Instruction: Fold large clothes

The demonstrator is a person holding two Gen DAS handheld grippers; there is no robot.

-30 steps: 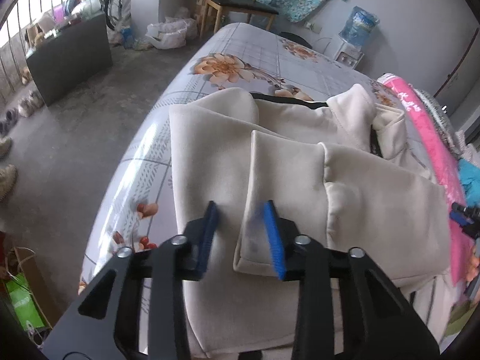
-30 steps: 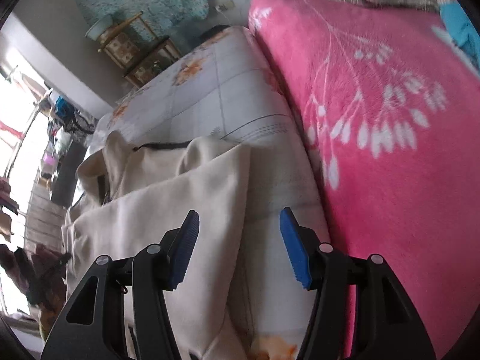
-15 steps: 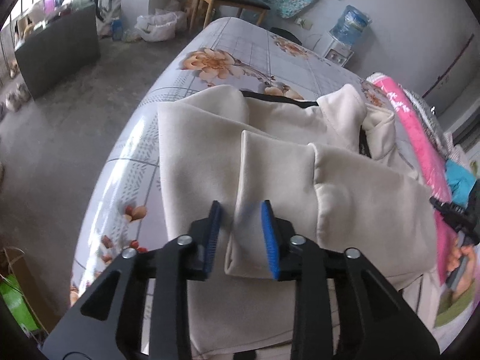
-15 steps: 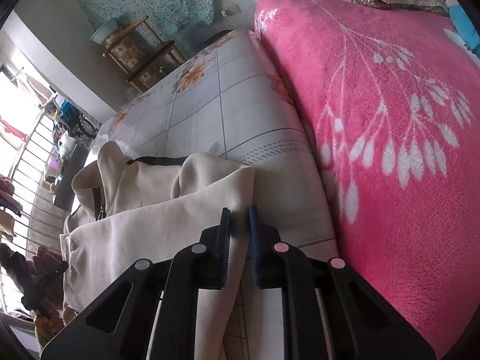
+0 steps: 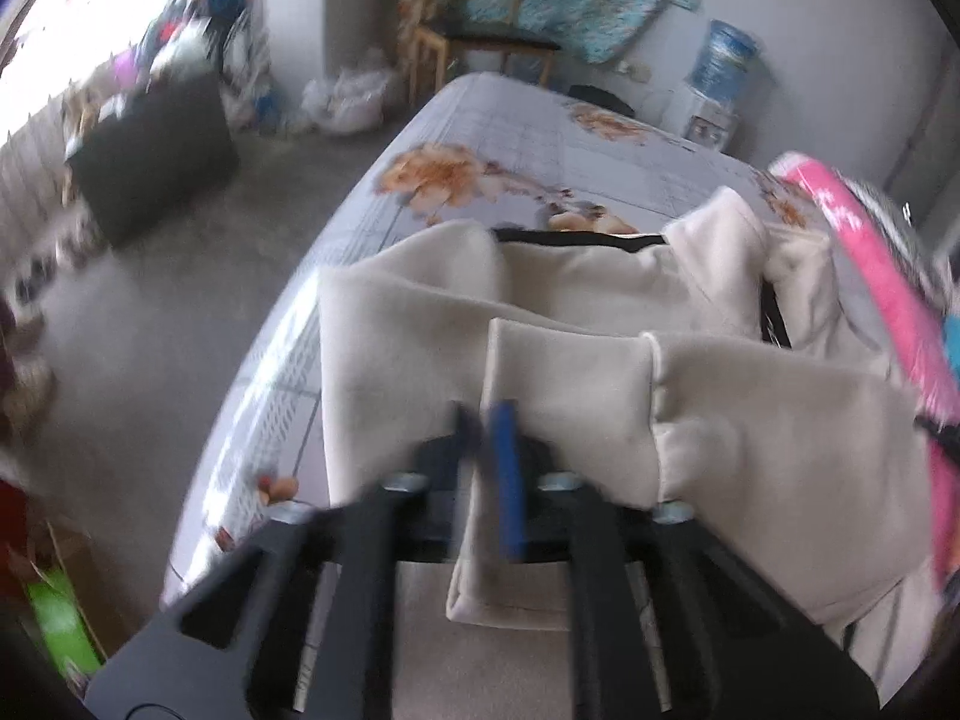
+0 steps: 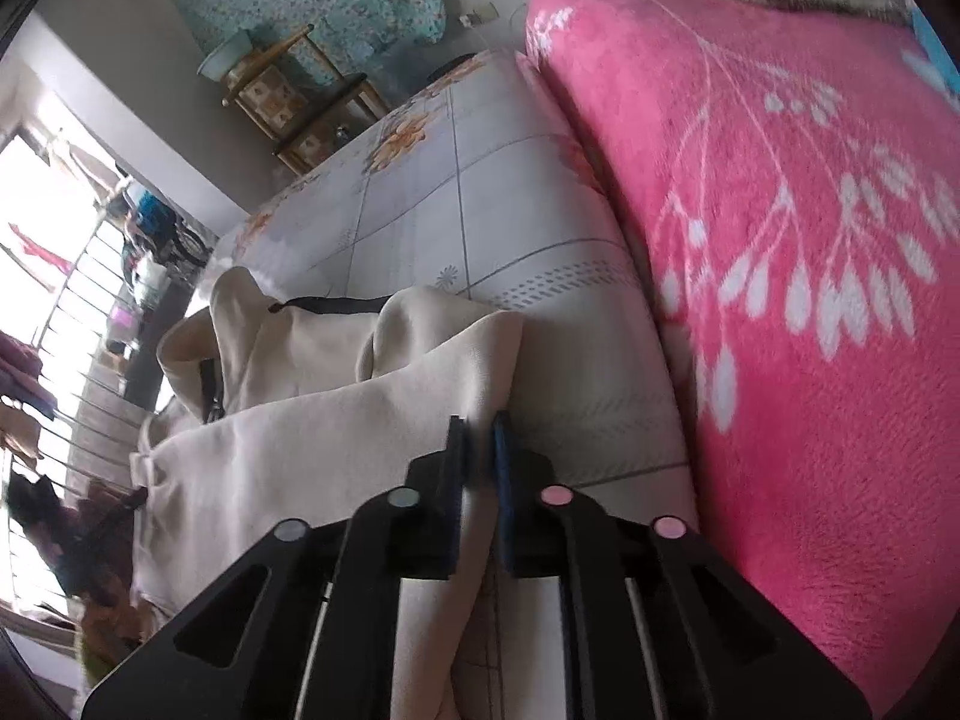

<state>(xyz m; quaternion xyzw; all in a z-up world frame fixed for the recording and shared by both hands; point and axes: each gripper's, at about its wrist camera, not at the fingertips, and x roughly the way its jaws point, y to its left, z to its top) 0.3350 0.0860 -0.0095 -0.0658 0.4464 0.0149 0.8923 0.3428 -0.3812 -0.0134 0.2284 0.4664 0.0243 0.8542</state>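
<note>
A large cream hooded jacket (image 5: 600, 324) with a black zip lies partly folded on the floral bed sheet (image 5: 516, 138). One sleeve is folded across its body. My left gripper (image 5: 483, 420) is shut on the left edge of the folded sleeve and cuff. In the right wrist view the same jacket (image 6: 312, 420) lies left of centre. My right gripper (image 6: 480, 429) is shut on the jacket's right edge, just above the sheet (image 6: 528, 228).
A pink fleece blanket (image 6: 780, 240) lies along the bed to the right, also seen in the left wrist view (image 5: 870, 276). The bed's left edge drops to a grey floor (image 5: 150, 312). A wooden chair (image 5: 474, 42), a water dispenser (image 5: 720, 78) and a dark cabinet (image 5: 150, 144) stand beyond.
Both grippers have gone from open to shut on the jacket's fabric. The left one closed on the sleeve edge and the right one on the jacket's right edge. The left view is now motion-blurred.
</note>
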